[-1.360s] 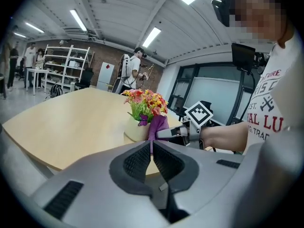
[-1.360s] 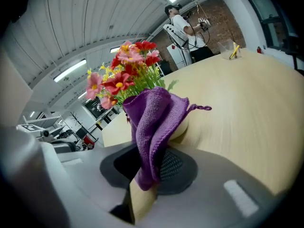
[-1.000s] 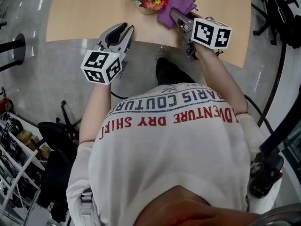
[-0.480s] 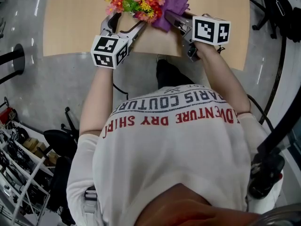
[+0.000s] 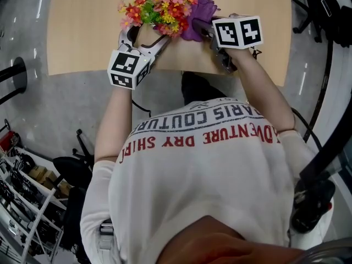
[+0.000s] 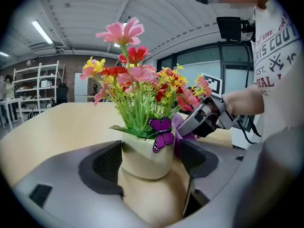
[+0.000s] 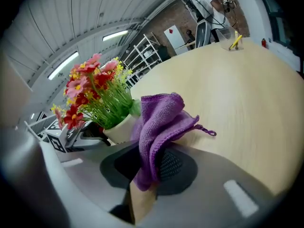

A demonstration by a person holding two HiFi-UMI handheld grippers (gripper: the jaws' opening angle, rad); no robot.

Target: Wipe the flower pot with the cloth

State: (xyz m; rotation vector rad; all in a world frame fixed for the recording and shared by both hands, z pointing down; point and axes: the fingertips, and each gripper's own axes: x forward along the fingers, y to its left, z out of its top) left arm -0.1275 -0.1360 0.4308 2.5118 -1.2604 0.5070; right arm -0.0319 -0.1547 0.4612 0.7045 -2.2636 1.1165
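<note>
Pale-wood table (image 5: 82, 26): person-side edge near flower pot (image 6: 142, 151), bare board open beyond pot and to either side. Pot upright, long axis vertical, flowers (image 6: 137, 84) up. Left gripper (image 6: 151, 161): jaws just opened, spread astride pot, right pad just clear. Right gripper (image 7: 147, 167), just right of pot: pinching purple cloth (image 7: 159, 122), folds beside pot wall.

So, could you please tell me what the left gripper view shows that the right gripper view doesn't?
Only the left gripper view: the purple butterfly on the flower pot, and the left gripper, whose jaws have just been opening, either side of the pot without pressing. Only the right gripper view: the right gripper shut on the purple cloth. Both: pot, flowers, table.
</note>
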